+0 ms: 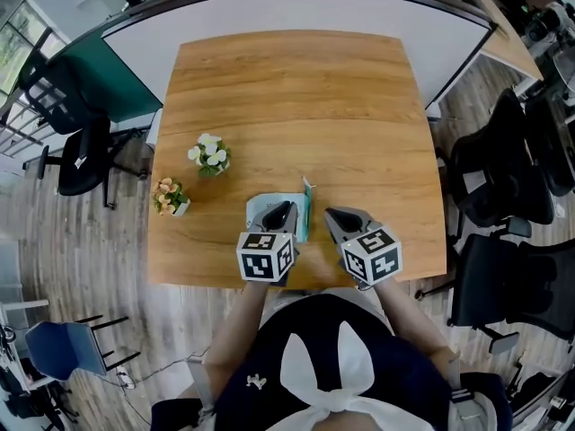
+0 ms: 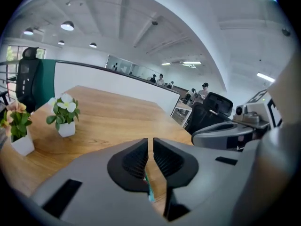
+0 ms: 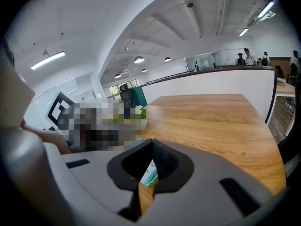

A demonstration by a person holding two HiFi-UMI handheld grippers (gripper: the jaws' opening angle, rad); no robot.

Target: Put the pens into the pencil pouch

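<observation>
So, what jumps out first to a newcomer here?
At the table's near edge, the left gripper, with its black-and-white marker cube, is closing its jaws over a pale, teal-edged pouch, that edge low between them; the right gripper sits beside it, jaws shut. Then a pot of white flowers and a pot of orange flowers at the table's left.

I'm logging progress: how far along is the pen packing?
Done: nothing visible; no pens in sight. In hand: the pencil pouch, left gripper closing with its teal edge between the jaws, right gripper shut by it. Left: whether pens are inside cannot be told.
</observation>
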